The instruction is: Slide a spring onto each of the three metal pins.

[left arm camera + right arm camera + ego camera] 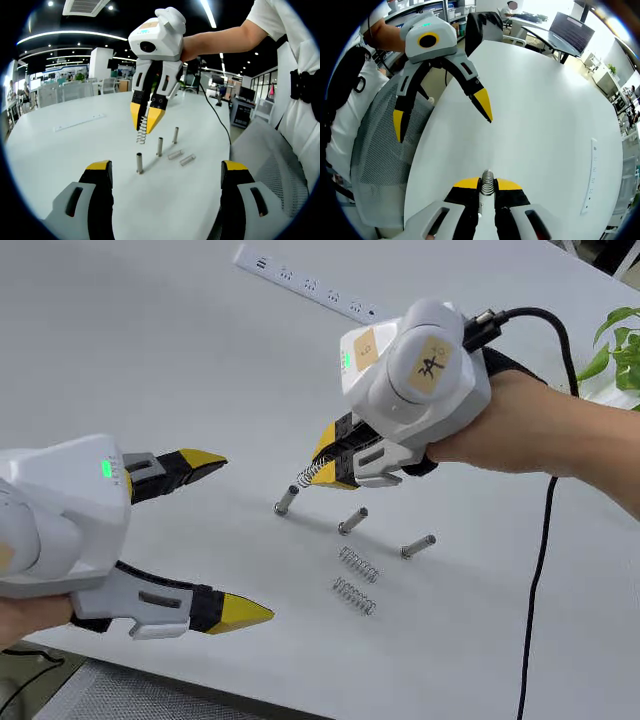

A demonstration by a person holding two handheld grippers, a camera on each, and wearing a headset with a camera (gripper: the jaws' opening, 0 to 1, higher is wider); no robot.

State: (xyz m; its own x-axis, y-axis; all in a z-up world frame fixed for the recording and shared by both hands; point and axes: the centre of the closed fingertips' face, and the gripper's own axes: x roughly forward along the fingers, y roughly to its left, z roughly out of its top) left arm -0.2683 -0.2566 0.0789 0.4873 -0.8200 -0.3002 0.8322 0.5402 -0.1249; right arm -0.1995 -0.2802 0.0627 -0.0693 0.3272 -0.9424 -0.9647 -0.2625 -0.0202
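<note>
Three short metal pins stand in a row on the white table: left pin [286, 501], middle pin [352, 521], right pin [418, 546]. My right gripper [325, 474] is shut on a spring [311, 473], which hangs just above the left pin [139, 163] without touching it. Between that gripper's yellow tips the spring [487, 182] points forward. Two loose springs [358, 564] [354, 597] lie flat in front of the pins. My left gripper [233, 537] stays open to the left of the pins, with nothing between its fingers [100, 170].
A white power strip [310, 285] lies at the far side of the table. A black cable [545, 540] trails from the right gripper down the right side. A green plant [620, 345] stands at the right edge. The table's near edge [200, 680] runs below the left gripper.
</note>
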